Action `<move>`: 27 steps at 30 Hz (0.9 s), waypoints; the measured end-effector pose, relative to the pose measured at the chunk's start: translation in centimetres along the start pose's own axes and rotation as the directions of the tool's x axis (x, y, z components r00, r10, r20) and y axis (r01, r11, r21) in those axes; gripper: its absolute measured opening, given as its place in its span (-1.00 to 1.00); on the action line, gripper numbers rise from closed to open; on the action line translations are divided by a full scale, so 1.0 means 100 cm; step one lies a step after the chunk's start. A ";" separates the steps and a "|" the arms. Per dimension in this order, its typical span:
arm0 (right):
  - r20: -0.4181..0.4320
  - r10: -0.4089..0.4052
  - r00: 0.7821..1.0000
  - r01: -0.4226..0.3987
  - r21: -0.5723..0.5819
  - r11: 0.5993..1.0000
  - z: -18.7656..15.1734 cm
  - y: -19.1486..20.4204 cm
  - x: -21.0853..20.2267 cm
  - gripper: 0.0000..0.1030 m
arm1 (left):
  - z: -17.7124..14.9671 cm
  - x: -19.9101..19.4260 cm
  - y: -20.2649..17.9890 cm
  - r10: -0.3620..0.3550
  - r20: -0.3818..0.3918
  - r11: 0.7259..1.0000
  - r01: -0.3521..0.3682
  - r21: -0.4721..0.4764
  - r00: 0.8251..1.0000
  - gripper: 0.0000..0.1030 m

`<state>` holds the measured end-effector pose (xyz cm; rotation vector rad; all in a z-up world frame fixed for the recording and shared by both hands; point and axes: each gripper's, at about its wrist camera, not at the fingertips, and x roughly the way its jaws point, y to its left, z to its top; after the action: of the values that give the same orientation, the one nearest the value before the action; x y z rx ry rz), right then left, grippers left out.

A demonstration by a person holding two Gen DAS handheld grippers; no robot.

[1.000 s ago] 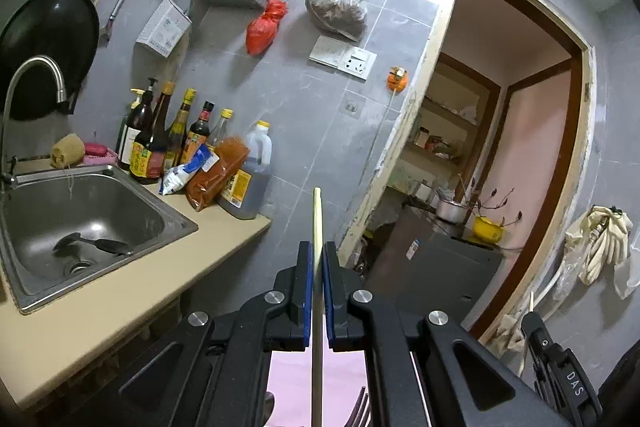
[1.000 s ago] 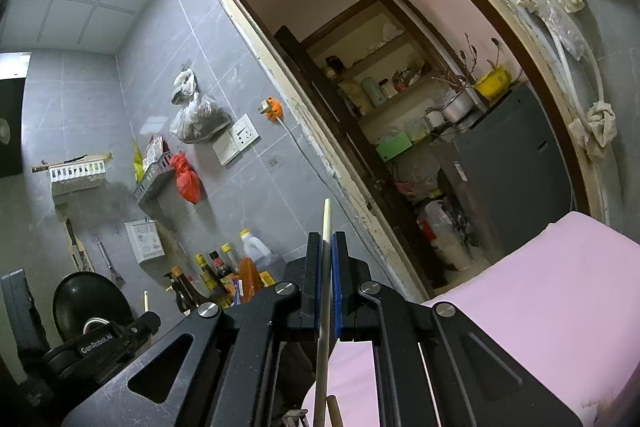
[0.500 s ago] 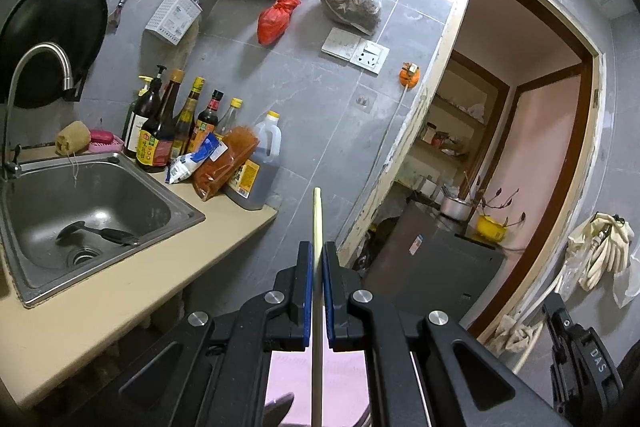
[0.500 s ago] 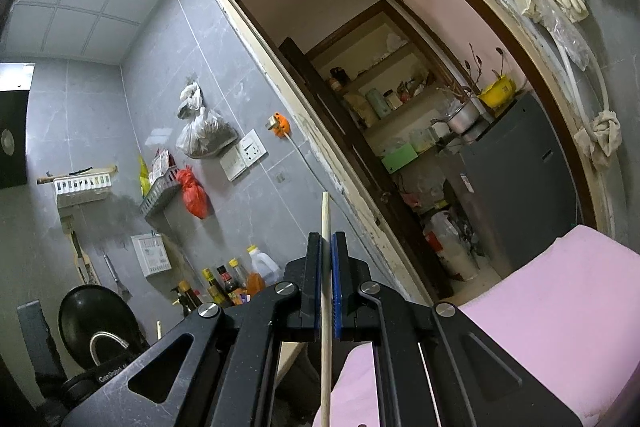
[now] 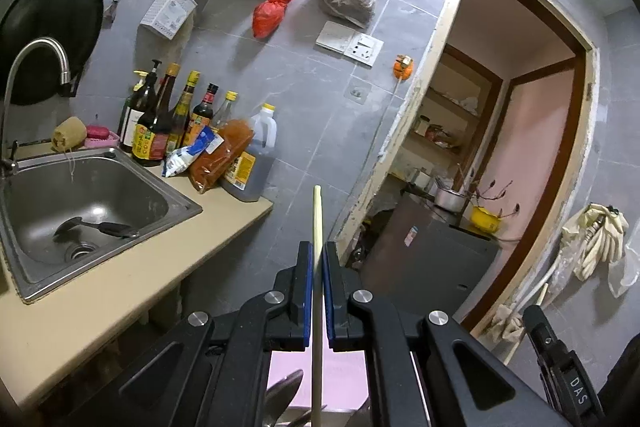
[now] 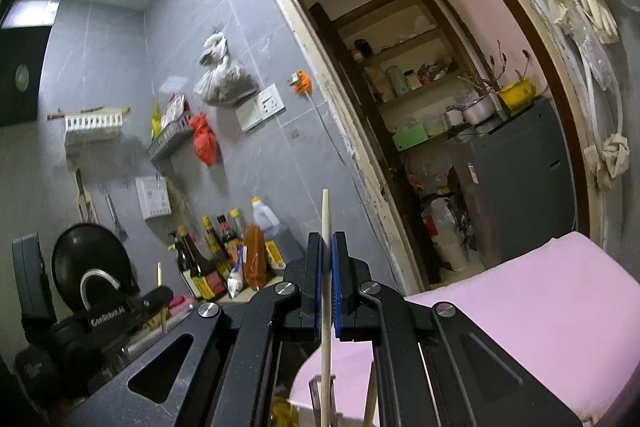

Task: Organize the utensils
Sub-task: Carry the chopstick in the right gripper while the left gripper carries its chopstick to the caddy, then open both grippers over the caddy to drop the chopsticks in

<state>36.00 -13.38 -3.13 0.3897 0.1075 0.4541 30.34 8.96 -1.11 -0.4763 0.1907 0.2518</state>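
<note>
Left wrist view: the left gripper (image 5: 316,259) is closed on a pale wooden chopstick (image 5: 317,227), which stands upright between the blue pads (image 5: 307,291) and projects past the fingertips into open air in front of the grey tiled wall (image 5: 312,115). The gripper is raised and aimed at the wall, level with the countertop (image 5: 120,291), whose outer corner ends to the left of the chopstick tip with clear space between. A steel sink (image 5: 168,211) is set into the countertop and holds a dark ladle (image 5: 96,227); sauce bottles (image 5: 168,119) and an oil jug (image 5: 256,163) stand along the countertop's back edge at the wall. Below the fingers a pink surface (image 5: 344,363) shows, with metal utensil tips at the bottom edge, too cropped to name. The open doorway (image 5: 500,131) lies to the right. Right wrist view: the right gripper (image 6: 327,251) is likewise clamped on a second chopstick (image 6: 325,219), upright between its pads, tip free in the air before the doorway frame (image 6: 332,99). The pink cloth (image 6: 540,307) spreads to the lower right; at the bottom edge the chopstick's lower end runs down beside a clear container rim (image 6: 316,387), contact not discernible. The left gripper appears at the lower left, well apart from the right one.
</note>
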 end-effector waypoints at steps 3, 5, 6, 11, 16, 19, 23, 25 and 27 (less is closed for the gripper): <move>-0.023 0.001 1.000 -0.001 -0.017 1.000 -0.002 -0.001 -0.005 -0.92 | -0.002 -0.001 0.000 -0.014 -0.006 1.000 0.014 0.001 1.000 -0.90; -0.047 0.000 0.999 -0.001 -0.025 1.000 -0.003 -0.002 -0.007 -0.92 | -0.002 -0.003 0.001 -0.020 -0.011 1.000 0.020 0.007 1.000 -0.90; -0.052 0.000 0.999 -0.001 -0.027 1.000 -0.004 -0.001 -0.008 -0.92 | -0.003 -0.004 0.001 -0.024 -0.014 1.000 0.024 0.014 1.000 -0.89; -0.130 0.014 0.991 -0.022 -0.063 0.998 -0.010 0.001 -0.015 -0.91 | -0.004 -0.011 -0.002 -0.058 -0.064 0.992 0.064 0.105 0.996 -0.89; -0.186 0.015 0.983 -0.028 -0.068 0.997 -0.014 -0.003 -0.023 -0.63 | -0.006 -0.017 -0.003 -0.082 -0.145 0.985 0.103 0.138 0.986 -0.89; -0.193 0.019 0.981 -0.030 -0.053 0.998 -0.012 -0.006 -0.029 -0.38 | -0.006 -0.020 -0.002 -0.079 -0.172 0.986 0.102 0.131 0.982 -0.89; -0.202 0.023 0.979 -0.036 -0.059 0.998 -0.007 -0.006 -0.038 -0.31 | -0.004 -0.026 -0.004 -0.074 -0.207 0.983 0.107 0.152 0.975 -0.80; -0.202 0.024 0.979 -0.037 -0.057 0.998 -0.002 -0.007 -0.044 -0.22 | -0.003 -0.029 -0.004 -0.080 -0.215 0.983 0.113 0.145 0.973 -0.59; -0.201 0.024 0.979 -0.036 -0.056 0.998 0.002 -0.008 -0.049 -0.20 | -0.003 -0.033 -0.004 -0.073 -0.213 0.986 0.103 0.134 0.974 -0.42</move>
<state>31.96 -16.28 -3.22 0.2866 0.2838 0.5248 27.29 7.81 -0.40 -0.3654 0.3884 0.0994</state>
